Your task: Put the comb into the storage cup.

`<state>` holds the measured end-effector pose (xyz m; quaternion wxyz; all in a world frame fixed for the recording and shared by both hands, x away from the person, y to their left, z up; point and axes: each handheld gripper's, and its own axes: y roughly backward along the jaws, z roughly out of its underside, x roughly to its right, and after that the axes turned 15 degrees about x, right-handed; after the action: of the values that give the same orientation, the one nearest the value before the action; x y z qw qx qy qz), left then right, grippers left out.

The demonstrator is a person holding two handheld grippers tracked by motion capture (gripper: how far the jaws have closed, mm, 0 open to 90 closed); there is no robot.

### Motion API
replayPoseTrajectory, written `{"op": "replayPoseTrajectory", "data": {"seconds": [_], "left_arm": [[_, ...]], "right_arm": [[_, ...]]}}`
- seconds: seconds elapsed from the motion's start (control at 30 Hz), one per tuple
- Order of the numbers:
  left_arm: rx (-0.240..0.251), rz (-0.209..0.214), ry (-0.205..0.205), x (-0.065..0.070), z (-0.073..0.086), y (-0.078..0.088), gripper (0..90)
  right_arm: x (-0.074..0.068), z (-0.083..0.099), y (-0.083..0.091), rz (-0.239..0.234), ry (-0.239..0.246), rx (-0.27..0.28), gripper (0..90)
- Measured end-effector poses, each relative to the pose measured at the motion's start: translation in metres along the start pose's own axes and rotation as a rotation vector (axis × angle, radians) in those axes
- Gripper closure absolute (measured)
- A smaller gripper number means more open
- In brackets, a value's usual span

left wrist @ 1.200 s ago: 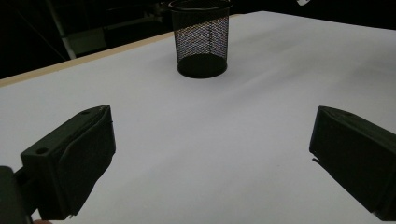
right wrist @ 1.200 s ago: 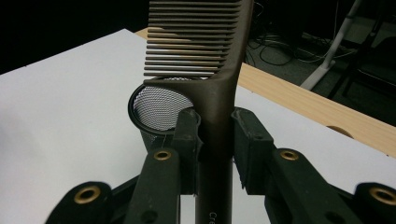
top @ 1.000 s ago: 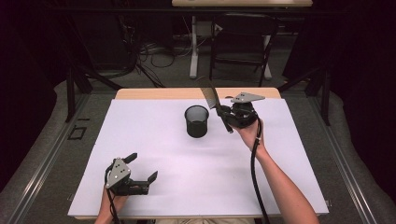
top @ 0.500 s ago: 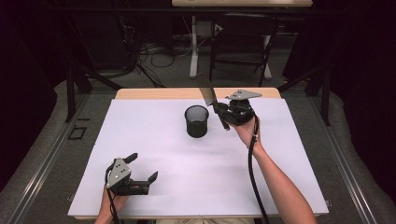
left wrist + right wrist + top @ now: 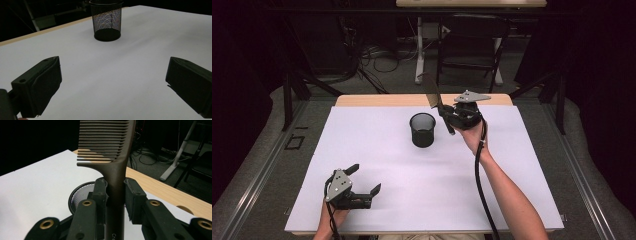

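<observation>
Your right claw [image 5: 115, 192] pinches the comb [image 5: 113, 157] by its handle, seemingly just right of the cup [image 5: 422, 129], while your left claw [image 5: 362, 186] rests spread on the bench [image 5: 512, 165].

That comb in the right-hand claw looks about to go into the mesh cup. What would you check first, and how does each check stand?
1. Grip: right gripper is clamped on the comb handle. Ok.
2. Comb direction: teeth up, handle end pointing down. Ok.
3. Mesh cup upright with its mouth open. Ok.
4. Handle end over the mouth: it hangs just right of the cup in the high view. Not ok yet.
5. Cup has room inside: cannot tell.
6. Left gripper open, near the table's front edge, well away from the cup. Ok.
</observation>
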<state>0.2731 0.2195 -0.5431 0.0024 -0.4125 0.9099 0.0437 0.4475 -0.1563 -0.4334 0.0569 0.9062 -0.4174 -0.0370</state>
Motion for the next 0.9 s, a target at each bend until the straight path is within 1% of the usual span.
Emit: {"op": "replayPoseTrajectory", "data": {"seconds": [0.17, 0.23, 0.37, 0.53, 0.83, 0.9], "left_arm": [[-0.001, 0.004, -0.003, 0.001, 0.0, -0.001, 0.5], [-0.002, 0.003, 0.002, 0.001, 0.0, -0.001, 0.5], [0.0, 0.0, 0.003, 0.0, 0.0, -0.001, 0.5], [0.003, -0.001, 0.0, 0.0, 0.0, 0.001, 0.5], [0.001, -0.002, 0.002, 0.0, 0.0, -0.001, 0.5], [0.003, -0.001, 0.006, 0.0, 0.0, -0.001, 0.5]], "right_arm": [[0.001, -0.003, -0.003, 0.001, -0.002, 0.01, 72.7], [0.0, -0.005, -0.004, 0.001, -0.003, 0.015, 72.8], [0.0, -0.008, -0.007, -0.001, 0.009, 0.021, 72.8], [0.0, -0.01, -0.009, -0.001, 0.005, 0.023, 72.8], [-0.002, -0.014, -0.015, -0.012, 0.004, 0.041, 72.7], [-0.003, -0.014, -0.016, -0.016, 0.009, 0.039, 72.8]]}}
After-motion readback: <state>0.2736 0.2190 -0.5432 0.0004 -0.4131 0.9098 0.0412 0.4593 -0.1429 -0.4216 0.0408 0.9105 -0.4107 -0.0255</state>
